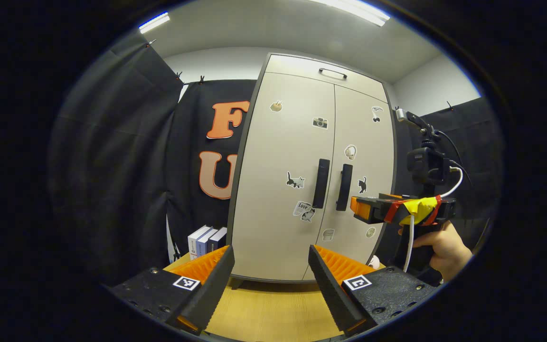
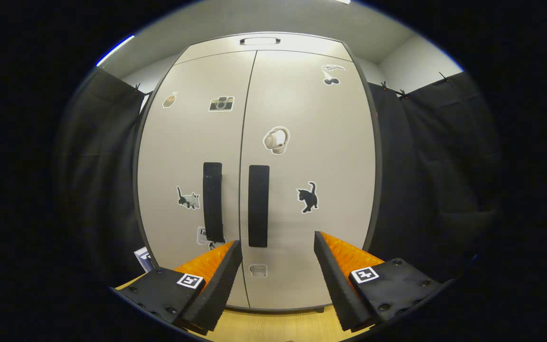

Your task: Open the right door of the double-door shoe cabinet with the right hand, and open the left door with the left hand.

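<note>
While both doors are seen closed, the cabinet (image 2: 302, 142) stands upright on the floor (image 1: 273, 308), its long axis vertical and its front turned toward both cameras. The left door (image 1: 283, 180) and right door (image 1: 363, 171) meet flush at a vertical centre seam. The left handle (image 2: 212, 202) and right handle (image 2: 259, 205), both dark vertical bars, are set just beside that seam at mid-height, one on each door. A narrow top panel with a small handle (image 1: 333, 72) is seen above the doors. Stickers are scattered over both doors, among them a black cat (image 2: 308, 197) on the right door and a camera (image 2: 221, 103) on the left.

The floor is pale wood-grain. Black cloth hangs on either side of the cabinet, with white wall and ceiling lights above. A few books (image 1: 206, 241) stand upright just beside the cabinet's lower left corner.

The left gripper (image 1: 271, 285) is held back from the cabinet, fingers spread wide, nothing between them, nothing touched. In the right gripper view the right gripper (image 2: 278, 280) is likewise spread wide and empty, facing the right handle but apart from it. In the left gripper view it is seen held by a hand (image 1: 439, 249), level with the handles, near the right door.
</note>
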